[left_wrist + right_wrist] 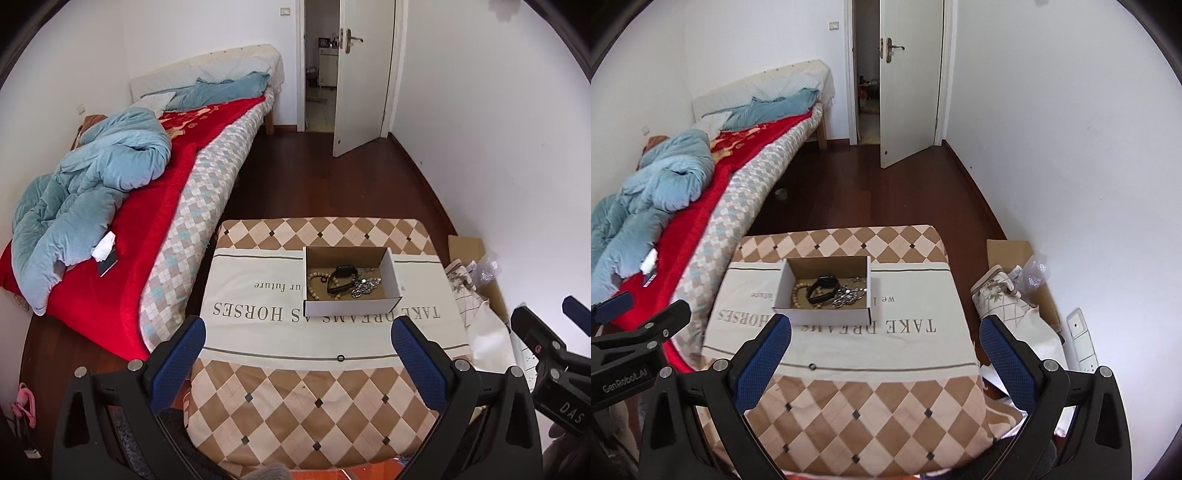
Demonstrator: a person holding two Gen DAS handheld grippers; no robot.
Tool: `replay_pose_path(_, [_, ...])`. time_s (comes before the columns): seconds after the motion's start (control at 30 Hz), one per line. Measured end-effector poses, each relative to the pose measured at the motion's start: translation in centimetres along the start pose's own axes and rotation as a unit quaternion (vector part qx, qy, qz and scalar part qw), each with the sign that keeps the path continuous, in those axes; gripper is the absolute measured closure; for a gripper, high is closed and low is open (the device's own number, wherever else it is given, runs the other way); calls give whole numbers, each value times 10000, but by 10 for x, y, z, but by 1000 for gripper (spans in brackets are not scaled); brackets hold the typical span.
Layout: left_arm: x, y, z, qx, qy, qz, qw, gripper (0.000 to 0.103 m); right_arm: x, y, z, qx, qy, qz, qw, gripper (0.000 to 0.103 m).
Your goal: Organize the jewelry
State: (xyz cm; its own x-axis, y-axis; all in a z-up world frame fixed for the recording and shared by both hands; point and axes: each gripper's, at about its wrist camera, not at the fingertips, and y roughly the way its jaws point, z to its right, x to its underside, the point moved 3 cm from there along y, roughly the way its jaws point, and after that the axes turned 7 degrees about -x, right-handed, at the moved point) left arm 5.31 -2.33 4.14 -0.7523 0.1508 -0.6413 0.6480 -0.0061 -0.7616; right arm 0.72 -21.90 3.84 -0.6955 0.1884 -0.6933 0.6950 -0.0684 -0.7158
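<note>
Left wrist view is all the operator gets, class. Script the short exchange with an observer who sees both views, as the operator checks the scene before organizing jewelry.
Operator: Is anything on the floor beside the bed?
Observer: Yes, a small round grey thing lies there, close to the bed. I cannot tell what it is.
Operator: Is the right hand-held gripper open?
Observer: Yes, it is open wide and empty, short of the box.
</note>
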Motion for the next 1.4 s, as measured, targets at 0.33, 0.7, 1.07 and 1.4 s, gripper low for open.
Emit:
replay_pose_path(0.33, [0, -50, -1, 86, 13, 108, 9999, 1, 0, -58, -1, -7, 27, 185, 9998, 0])
replay_pose_path(0.7, [-5, -56, -1, 27, -17, 145, 9999, 1, -3, -59, 0, -74, 32, 83, 9999, 0])
replay_pose_path(1.07, [-32, -10, 10, -247, -59, 128, 9996, 1, -25, -5, 15, 202, 46, -32, 9998, 0])
replay_pose_path(1.4, [-47, 25, 14, -297, -58, -75, 9995, 1, -41, 45, 15, 251, 4, -243, 9994, 0])
